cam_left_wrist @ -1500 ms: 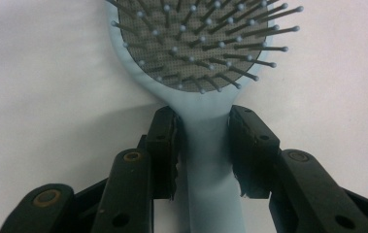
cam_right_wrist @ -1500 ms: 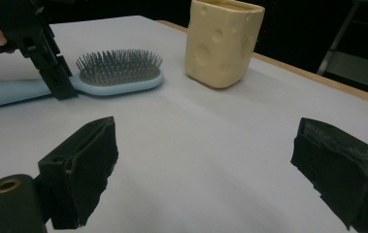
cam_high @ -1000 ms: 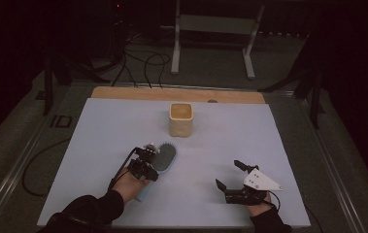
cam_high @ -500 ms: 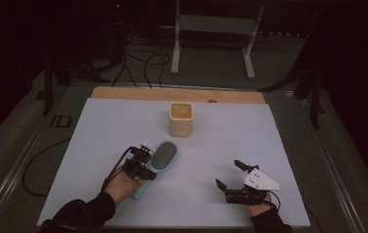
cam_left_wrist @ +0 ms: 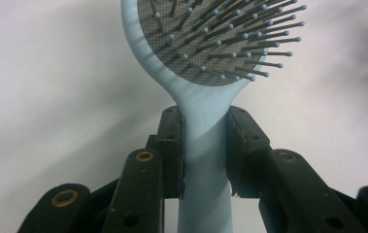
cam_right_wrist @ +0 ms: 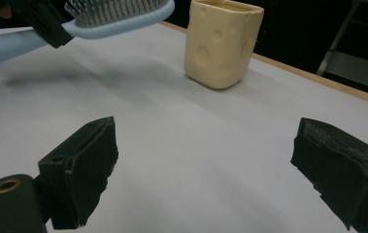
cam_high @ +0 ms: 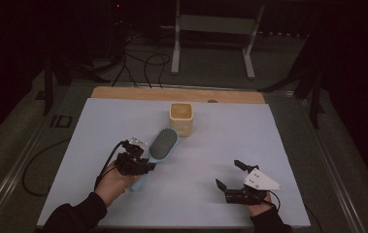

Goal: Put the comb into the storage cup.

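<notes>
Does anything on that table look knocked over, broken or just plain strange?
Nothing stands out. The cream cup stands upright, the left gripper holds the blue hairbrush by its handle above the table, and the right gripper waits open.

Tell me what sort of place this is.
Probably a lab or recording workspace, not a home: a table under a plain white sheet, loose cables on the floor and a metal stand in the dark behind.
</notes>
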Available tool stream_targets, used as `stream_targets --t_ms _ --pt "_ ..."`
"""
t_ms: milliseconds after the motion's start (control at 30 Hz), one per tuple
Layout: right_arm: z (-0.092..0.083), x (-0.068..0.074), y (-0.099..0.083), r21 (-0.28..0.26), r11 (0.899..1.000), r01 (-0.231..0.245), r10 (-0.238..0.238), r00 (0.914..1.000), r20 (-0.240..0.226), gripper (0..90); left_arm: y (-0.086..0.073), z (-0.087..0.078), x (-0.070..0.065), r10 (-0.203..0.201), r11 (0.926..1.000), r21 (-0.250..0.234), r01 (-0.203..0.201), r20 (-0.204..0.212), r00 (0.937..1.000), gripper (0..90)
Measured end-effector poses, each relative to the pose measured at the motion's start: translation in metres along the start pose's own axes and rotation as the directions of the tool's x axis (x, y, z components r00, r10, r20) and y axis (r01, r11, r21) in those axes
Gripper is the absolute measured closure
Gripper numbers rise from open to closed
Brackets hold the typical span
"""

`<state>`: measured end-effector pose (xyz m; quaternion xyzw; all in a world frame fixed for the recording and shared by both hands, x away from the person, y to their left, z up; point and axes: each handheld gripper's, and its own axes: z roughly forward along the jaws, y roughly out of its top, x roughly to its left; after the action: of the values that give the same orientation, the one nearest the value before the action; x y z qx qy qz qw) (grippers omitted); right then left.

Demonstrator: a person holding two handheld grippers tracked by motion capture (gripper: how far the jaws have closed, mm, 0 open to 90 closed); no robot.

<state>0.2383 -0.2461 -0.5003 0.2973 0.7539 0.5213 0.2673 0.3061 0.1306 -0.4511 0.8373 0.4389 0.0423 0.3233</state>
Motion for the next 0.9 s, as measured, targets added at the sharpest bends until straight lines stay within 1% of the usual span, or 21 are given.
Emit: stream_targets --t_ms 33,67,100,133,167,200,233,267,300,333,400,467,567,600,633,667,700,733,800,833,900 --pt "0.0 0.0 0.0 0.0 1.0 0.001 -0.001 1.0 0.0 8.9 0.0 -0.001 0.0 0.008 0.9999 -0.014 -0.008 0.008 0.9999 70.5" --pt "0.0 0.0 0.0 0.0 1.0 0.001 -0.001 1.0 0.001 8.9 0.0 -0.002 0.0 0.014 0.9996 -0.027 -0.014 -0.003 0.9999 70.5" --pt "0.0 0.0 0.0 0.0 1.0 0.0 0.0 1.0 0.0 8.9 0.0 -0.003 0.0 0.01 0.9992 -0.039 -0.009 0.017 0.9998 70.5" --pt "0.0 0.0 0.0 0.0 1.0 0.0 0.0 1.0 0.0 8.9 0.0 -0.004 0.0 0.014 0.9984 -0.056 -0.013 0.026 0.9996 70.5" --pt "0.0 0.0 0.0 0.0 1.0 0.0 0.0 1.0 0.0 8.9 0.0 -0.005 0.0 0.019 0.9975 -0.069 -0.017 0.024 0.9995 70.5" --pt "0.0 0.0 0.0 0.001 1.0 0.0 0.0 1.0 0.0 8.9 0.0 -0.005 0.0 0.02 0.9968 -0.079 -0.017 0.044 0.9988 70.5" --pt "0.0 0.0 0.0 0.001 1.0 0.0 0.0 1.0 0.0 8.9 0.0 -0.006 0.0 0.03 0.9955 -0.091 -0.026 0.044 0.9986 70.5" --pt "0.0 0.0 0.0 0.001 1.0 0.0 0.0 1.0 0.0 8.9 0.001 -0.007 -0.001 0.031 0.9948 -0.098 -0.027 0.037 0.9988 70.5" --pt "0.0 0.0 0.0 0.0 1.0 0.001 -0.001 1.0 0.0 8.9 0.002 -0.007 -0.001 0.028 0.9946 -0.101 -0.022 0.051 0.9983 70.5" --pt "0.0 0.0 0.0 0.0 1.0 0.001 -0.001 1.0 0.0 8.9 0.002 -0.008 -0.002 0.03 0.9931 -0.114 -0.025 0.046 0.9985 70.5" --pt "0.0 0.0 0.0 -0.001 1.0 0.0 0.0 1.0 -0.001 8.9 0.003 -0.009 -0.003 0.039 0.9919 -0.123 -0.032 0.056 0.9977 70.5" --pt "0.0 0.0 0.0 -0.001 1.0 0.001 -0.001 1.0 0.0 8.9 0.004 -0.012 -0.003 0.047 0.9886 -0.146 -0.038 0.056 0.9973 70.5" --pt "0.0 0.0 0.0 -0.001 1.0 0.0 0.0 1.0 -0.001 8.9 0.007 -0.015 -0.002 0.048 0.9834 -0.178 -0.037 0.061 0.9969 70.5" --pt "0.0 0.0 0.0 0.0 1.0 0.002 -0.002 1.0 -0.001 8.9 0.008 -0.016 -0.002 0.047 0.9814 -0.189 -0.033 0.073 0.9962 70.5" --pt "0.001 0.0 0.0 0.0 1.0 0.002 -0.002 1.0 -0.001 8.9 0.008 -0.018 -0.002 0.057 0.9775 -0.206 -0.043 0.066 0.9961 70.5" --pt "0.001 0.0 0.0 0.0 1.0 0.002 -0.002 1.0 -0.001 8.9 0.009 -0.018 -0.002 0.059 0.9761 -0.213 -0.044 0.063 0.9963 70.5" --pt "0.001 0.0 0.0 -0.001 1.0 0.002 -0.002 1.0 -0.001 8.9 0.011 -0.019 -0.001 0.057 0.9751 -0.218 -0.04 0.073 0.9957 70.5" --pt "0.001 0.0 0.0 0.0 1.0 0.003 -0.003 1.0 0.0 8.9 0.011 -0.02 -0.002 0.06 0.9724 -0.229 -0.043 0.068 0.9959 70.5" --pt "0.0 0.0 0.0 -0.001 1.0 0.001 -0.001 1.0 0.001 8.9 0.014 -0.021 -0.002 0.061 0.97 -0.239 -0.043 0.069 0.9958 70.5" --pt "0.0 0.0 0.0 0.0 1.0 0.001 -0.001 1.0 0.001 8.9 0.015 -0.021 -0.002 0.063 0.9671 -0.251 -0.045 0.065 0.9959 70.5" --pt "0.001 0.0 0.0 -0.002 1.0 0.003 -0.003 1.0 0.002 8.9 0.017 -0.022 -0.003 0.053 0.967 -0.252 -0.037 0.057 0.997 70.5"
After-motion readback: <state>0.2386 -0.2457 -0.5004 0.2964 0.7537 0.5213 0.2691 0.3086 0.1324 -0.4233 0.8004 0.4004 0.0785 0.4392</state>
